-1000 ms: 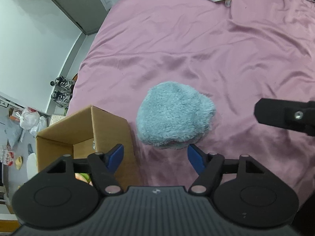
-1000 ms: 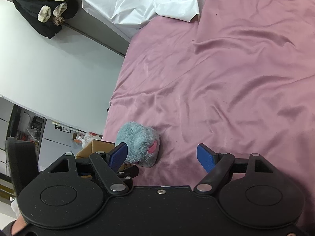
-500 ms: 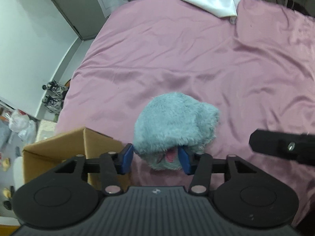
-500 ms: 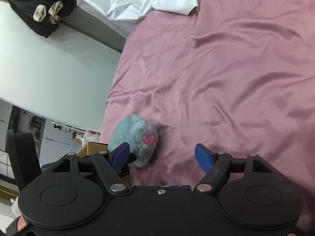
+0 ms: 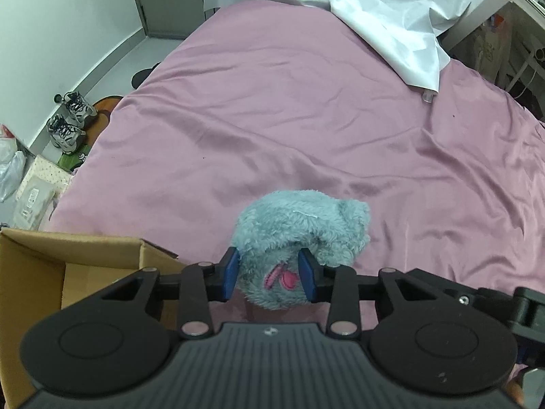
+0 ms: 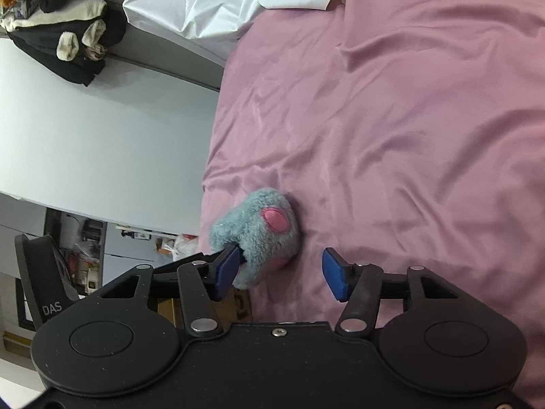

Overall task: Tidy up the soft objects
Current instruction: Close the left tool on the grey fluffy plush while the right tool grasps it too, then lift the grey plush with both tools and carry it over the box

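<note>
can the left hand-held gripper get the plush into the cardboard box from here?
Probably yes. The left hand-held gripper is shut on the grey plush, and the cardboard box sits open just to its left, with nothing visible between them. The right hand-held gripper is open, off to the side.

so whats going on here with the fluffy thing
The left gripper is shut on a blue-grey plush toy, pinching its near end above the pink bedsheet. An open cardboard box sits just to its left at the bed's edge. The right gripper is open and holds nothing.
</note>
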Demonstrator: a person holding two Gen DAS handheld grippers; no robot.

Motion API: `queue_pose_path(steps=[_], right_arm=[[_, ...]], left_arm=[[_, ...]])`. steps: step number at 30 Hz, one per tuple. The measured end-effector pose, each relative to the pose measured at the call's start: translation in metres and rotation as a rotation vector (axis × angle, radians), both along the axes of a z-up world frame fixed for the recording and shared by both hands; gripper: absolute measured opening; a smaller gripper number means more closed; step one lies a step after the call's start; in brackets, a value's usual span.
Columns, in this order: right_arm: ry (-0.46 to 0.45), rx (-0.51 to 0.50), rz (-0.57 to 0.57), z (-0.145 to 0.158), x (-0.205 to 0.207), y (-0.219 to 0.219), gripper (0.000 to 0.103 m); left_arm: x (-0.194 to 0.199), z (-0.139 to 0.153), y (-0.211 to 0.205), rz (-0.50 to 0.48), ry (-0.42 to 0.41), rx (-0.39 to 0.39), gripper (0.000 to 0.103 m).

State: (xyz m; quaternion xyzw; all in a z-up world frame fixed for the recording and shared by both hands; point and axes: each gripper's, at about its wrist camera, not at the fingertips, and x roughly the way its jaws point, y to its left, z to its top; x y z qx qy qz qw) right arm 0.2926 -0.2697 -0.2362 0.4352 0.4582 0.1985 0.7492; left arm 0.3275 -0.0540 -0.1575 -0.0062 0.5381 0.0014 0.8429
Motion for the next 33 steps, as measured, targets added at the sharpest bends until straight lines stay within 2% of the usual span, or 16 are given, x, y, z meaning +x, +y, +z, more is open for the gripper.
queue_pose_path(steps=[12, 15, 17, 20, 23, 25, 30, 33], right_arm=[[0.014, 0.042, 0.025, -0.011, 0.025, 0.017, 0.055], [0.010, 0.047, 0.034, -0.012, 0.025, 0.018, 0.054], [0.012, 0.058, 0.028, -0.013, 0.025, 0.016, 0.054], [0.009, 0.068, 0.022, -0.013, 0.026, 0.016, 0.053], [0.019, 0.064, 0.035, -0.015, 0.030, 0.022, 0.045], [0.026, 0.059, 0.053, -0.019, 0.032, 0.026, 0.033], [0.041, 0.051, 0.055, -0.023, 0.032, 0.027, 0.026], [0.031, 0.036, 0.064, -0.022, 0.030, 0.027, 0.023]], left_arm=[[0.015, -0.004, 0.008, 0.033, 0.006, -0.044, 0.037], [0.017, -0.002, 0.016, 0.077, 0.014, -0.091, 0.025], [0.018, -0.001, 0.021, 0.100, 0.022, -0.132, 0.023], [0.016, 0.002, 0.020, 0.095, 0.024, -0.141, 0.022], [0.014, 0.006, 0.016, 0.088, 0.018, -0.148, 0.022], [0.014, 0.008, 0.014, 0.090, 0.013, -0.154, 0.022], [0.014, 0.008, 0.013, 0.082, 0.017, -0.152, 0.022], [0.014, 0.010, 0.008, 0.039, 0.017, -0.103, 0.024]])
